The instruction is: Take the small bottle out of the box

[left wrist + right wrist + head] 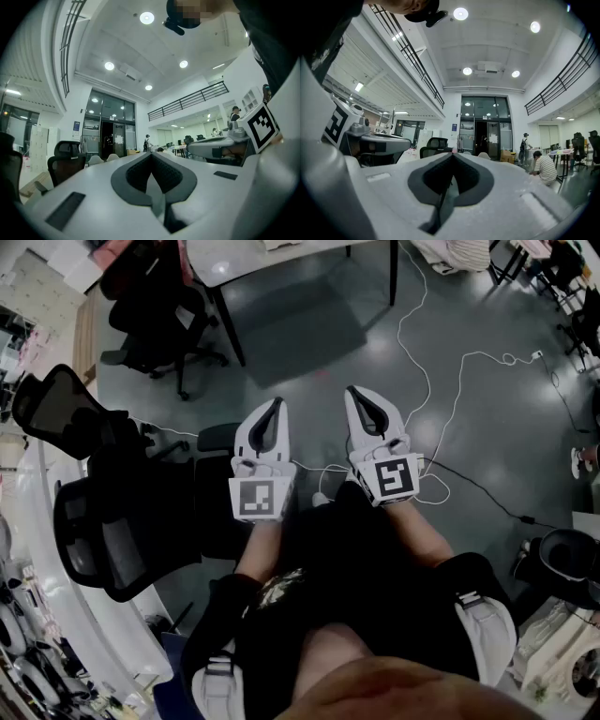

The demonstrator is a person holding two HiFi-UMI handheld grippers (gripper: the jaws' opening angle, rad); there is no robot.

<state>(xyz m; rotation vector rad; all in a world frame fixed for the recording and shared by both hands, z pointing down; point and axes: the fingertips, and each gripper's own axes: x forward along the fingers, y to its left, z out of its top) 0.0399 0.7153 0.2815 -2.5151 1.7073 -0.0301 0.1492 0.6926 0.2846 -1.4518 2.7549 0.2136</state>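
Left gripper (277, 403), right gripper (355, 392) — closed, side by side.

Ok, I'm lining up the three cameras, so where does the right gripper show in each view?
Head view: the right gripper sits just right of centre, pointing up the frame over the floor, jaws together.
Left gripper view: it lies at the right side, with its marker cube at the edge.
Right gripper view: the gripper itself fills the bottom centre, shut and empty.
Shared landmark: the glass entrance doors, seen in both gripper views only.

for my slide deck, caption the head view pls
Left tongs and right tongs held shut, side by side above a grey floor
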